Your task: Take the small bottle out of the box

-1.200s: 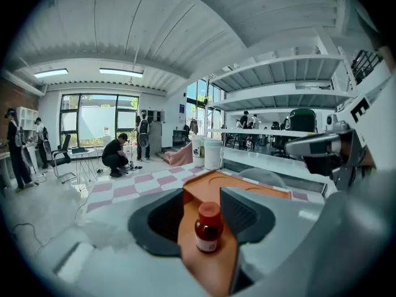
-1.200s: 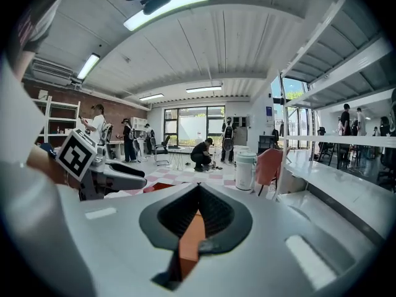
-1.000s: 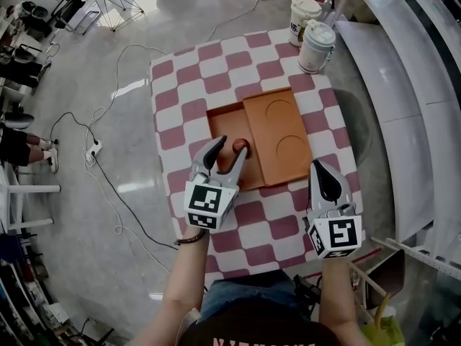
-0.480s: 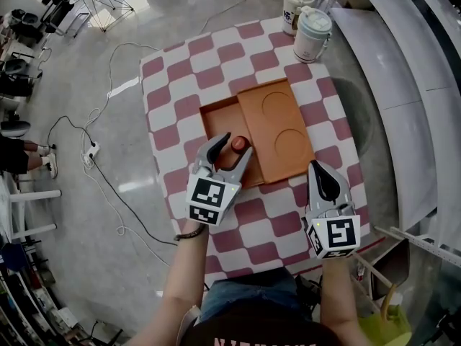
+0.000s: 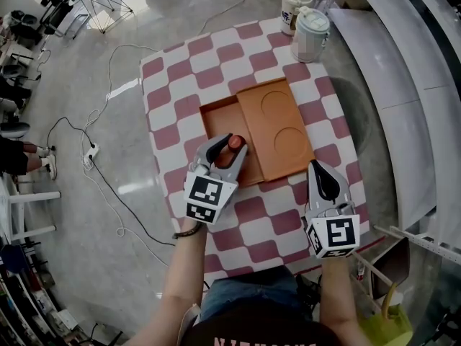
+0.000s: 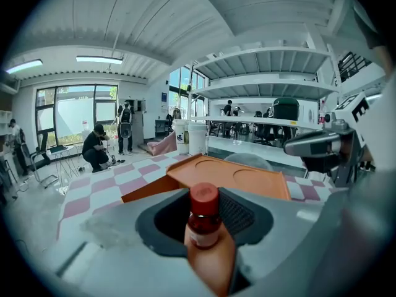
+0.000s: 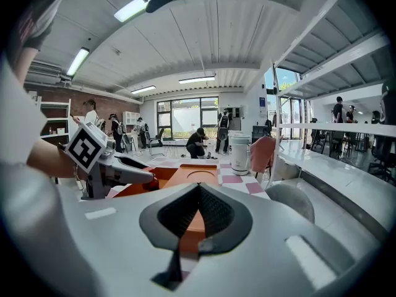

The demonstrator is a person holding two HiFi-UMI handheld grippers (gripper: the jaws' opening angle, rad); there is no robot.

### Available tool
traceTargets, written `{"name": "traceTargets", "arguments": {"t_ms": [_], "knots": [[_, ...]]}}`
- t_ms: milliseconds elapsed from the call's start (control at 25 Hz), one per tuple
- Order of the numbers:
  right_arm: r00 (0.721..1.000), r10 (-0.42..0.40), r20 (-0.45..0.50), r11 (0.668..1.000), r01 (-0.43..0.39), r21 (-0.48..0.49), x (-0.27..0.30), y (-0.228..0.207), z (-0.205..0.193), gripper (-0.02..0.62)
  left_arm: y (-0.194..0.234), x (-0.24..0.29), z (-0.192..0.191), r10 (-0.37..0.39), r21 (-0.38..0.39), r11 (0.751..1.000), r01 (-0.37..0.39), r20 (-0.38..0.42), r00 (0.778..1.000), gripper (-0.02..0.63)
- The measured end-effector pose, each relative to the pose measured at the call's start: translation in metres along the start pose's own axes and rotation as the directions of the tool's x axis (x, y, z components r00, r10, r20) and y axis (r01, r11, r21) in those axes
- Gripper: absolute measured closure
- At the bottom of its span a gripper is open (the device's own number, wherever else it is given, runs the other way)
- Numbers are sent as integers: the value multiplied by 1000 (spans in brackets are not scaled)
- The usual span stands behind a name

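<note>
— From where does the head view look?
— From high over the desk [image 5: 173, 71], steeply down, taking in the whole checked top and the orange box [image 5: 277, 132].
— And the gripper views?
— Low and close, each looking along its own jaws across the desk. The left gripper [image 5: 230, 146] view catches the right gripper [image 5: 320, 166] at its right edge; all three share the box.

Box [image 5: 218, 120] on the table [image 5: 171, 79] — two cups [image 5: 312, 37] behind it (far right corner).
</note>
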State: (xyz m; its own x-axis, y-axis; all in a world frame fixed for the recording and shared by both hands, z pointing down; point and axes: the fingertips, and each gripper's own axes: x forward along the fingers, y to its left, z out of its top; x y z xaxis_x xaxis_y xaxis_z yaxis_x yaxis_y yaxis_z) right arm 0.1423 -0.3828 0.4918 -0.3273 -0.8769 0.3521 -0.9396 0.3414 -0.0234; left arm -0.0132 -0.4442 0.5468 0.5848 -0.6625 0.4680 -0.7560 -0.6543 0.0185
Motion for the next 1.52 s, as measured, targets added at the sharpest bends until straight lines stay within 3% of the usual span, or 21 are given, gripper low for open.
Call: {"name": "traceTargets", "arguments": {"t_ms": [480,880,1520], "knots": [[996,-3,94,1000,6,-24,-26,0,41,594,-1,-32,49,46,27,998,-48,77,996,457],[985,27,172,999,-20,-40,-41,4,85,594,3,-74,94,119,39,991,-127,161,980,457],[956,71,286,994,-44,-98,-68,38,130,595,15,-166,141,235,-46,971,-234,331,914,457]]}}
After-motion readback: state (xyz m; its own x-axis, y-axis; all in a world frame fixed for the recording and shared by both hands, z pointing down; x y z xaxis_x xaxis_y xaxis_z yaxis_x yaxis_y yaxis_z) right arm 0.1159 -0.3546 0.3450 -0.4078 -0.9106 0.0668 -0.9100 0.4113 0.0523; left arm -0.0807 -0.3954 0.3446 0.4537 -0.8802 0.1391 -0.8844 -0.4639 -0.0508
